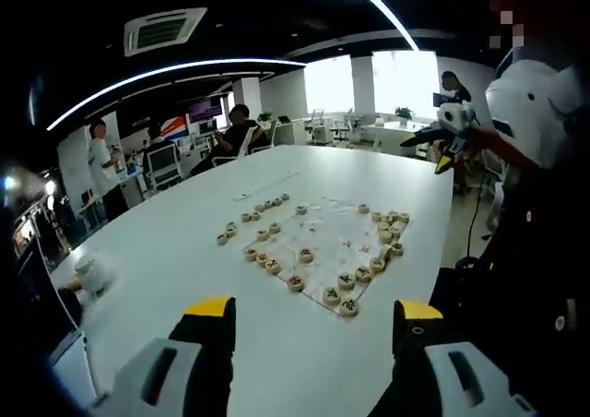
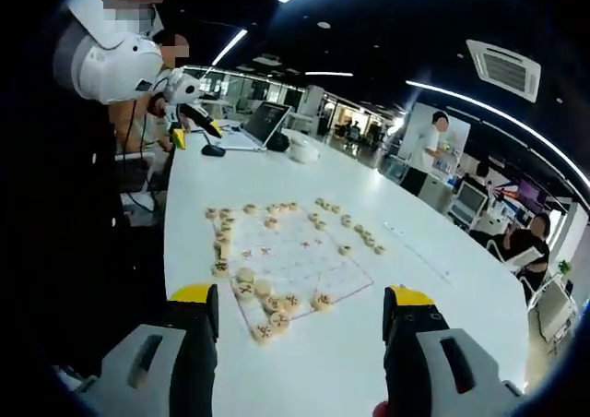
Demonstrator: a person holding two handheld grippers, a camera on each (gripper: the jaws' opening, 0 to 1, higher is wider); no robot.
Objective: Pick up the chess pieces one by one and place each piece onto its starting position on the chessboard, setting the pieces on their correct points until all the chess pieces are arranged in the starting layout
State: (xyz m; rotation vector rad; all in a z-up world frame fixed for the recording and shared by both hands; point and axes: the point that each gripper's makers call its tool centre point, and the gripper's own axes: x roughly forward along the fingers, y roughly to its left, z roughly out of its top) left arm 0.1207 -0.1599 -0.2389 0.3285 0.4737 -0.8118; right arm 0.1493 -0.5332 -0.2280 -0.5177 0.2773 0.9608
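I see a big white table [image 1: 184, 242] in an open office with a dark ceiling. Above it runs a long curved light strip [image 1: 157, 74], and beside that strip sits a square ceiling vent [image 1: 164, 29]. Beyond the table's far end, bright windows [image 1: 406, 80] glow, with a potted plant [image 1: 403, 114] near them. On the table's far end in the right gripper view I see an open laptop [image 2: 263, 122]. Office chairs [image 1: 161, 163] and seated people [image 1: 235, 126] line the table's far side.

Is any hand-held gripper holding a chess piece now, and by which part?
Nothing is held: left hand-held gripper and right hand-held gripper are open, above the table.
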